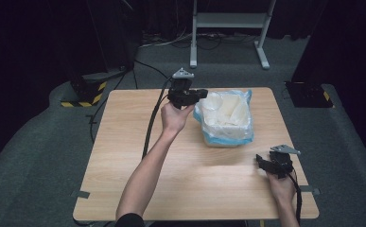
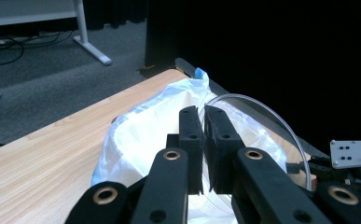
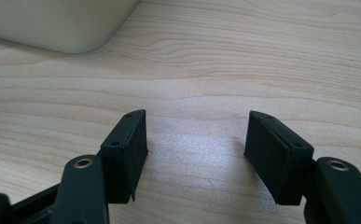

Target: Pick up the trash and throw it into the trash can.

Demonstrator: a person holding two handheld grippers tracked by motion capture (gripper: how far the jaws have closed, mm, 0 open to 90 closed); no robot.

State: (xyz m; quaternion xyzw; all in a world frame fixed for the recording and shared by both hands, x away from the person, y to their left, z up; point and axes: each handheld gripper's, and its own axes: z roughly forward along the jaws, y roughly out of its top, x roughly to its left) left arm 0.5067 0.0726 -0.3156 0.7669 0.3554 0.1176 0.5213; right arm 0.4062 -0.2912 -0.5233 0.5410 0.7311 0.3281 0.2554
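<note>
Left tongs (image 2: 203, 140) nearly closed above bag (image 2: 141, 135) — right tongs (image 3: 194, 156) wide apart.

We find no legible text, labels, brand marks or numbers in any view. The only sign-like marking is the yellow-and-black hazard striping (image 1: 87, 97) on a dark base on the floor beyond the table's far left corner; it carries no characters.

Left gripper (image 2: 203, 140) jaws nearly closed, over white bag-lined bin (image 2: 141, 135), wooden table (image 2: 43, 154)
</note>
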